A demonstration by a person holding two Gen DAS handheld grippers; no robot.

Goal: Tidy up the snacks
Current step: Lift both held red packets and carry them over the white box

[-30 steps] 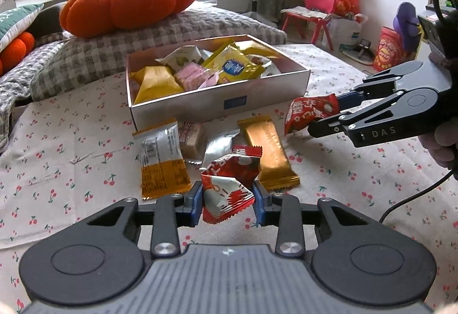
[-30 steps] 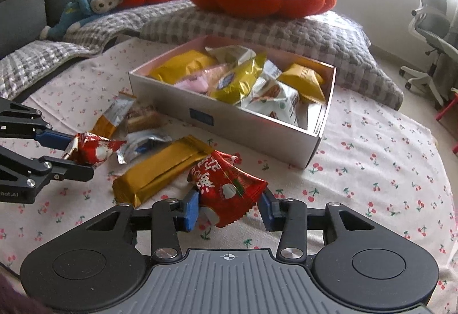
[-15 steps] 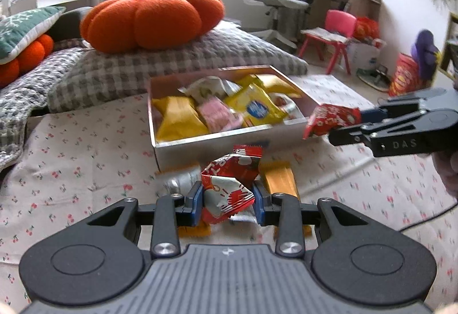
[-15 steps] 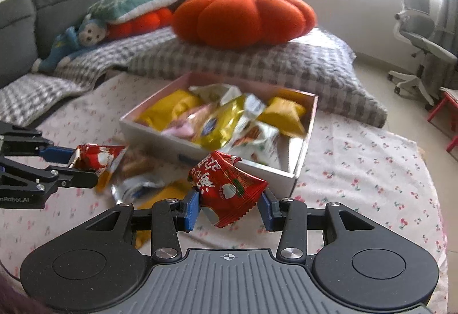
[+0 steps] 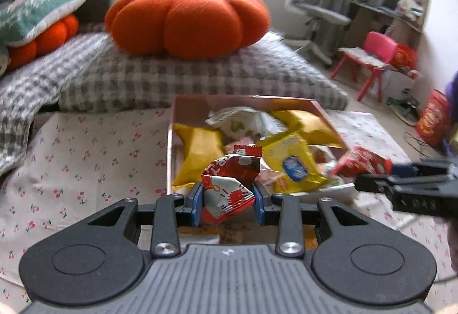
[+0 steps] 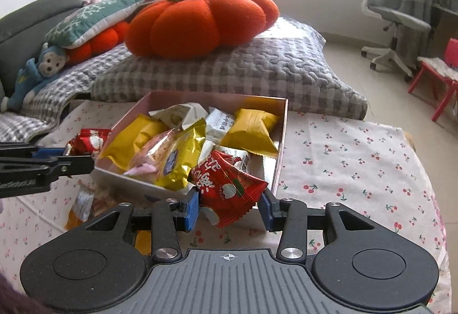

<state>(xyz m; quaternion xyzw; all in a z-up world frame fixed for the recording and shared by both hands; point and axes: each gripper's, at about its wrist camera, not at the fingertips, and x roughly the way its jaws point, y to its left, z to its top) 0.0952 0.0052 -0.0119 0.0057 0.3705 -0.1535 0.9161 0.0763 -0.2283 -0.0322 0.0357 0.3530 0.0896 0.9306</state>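
Observation:
My left gripper [image 5: 227,203] is shut on a red and white snack packet [image 5: 230,185], held just above the near edge of the snack box [image 5: 243,99]. My right gripper [image 6: 229,209] is shut on a second red snack packet [image 6: 229,185], over the box's near right corner [image 6: 279,159]. The box holds several yellow, white and pink packets. The right gripper shows in the left wrist view [image 5: 372,170] at the box's right side. The left gripper shows in the right wrist view [image 6: 83,153] at the box's left side.
The box sits on a cherry-print cloth [image 6: 343,159]. Loose snack packets [image 6: 83,205] lie on the cloth in front of the box. A grey checked cushion [image 6: 229,70] with an orange pumpkin pillow [image 6: 200,24] lies behind it. An office chair [image 6: 392,13] stands far right.
Both grippers have lifted and moved forward with their red packets, from over the loose snacks on the cloth to the near edge of the box.

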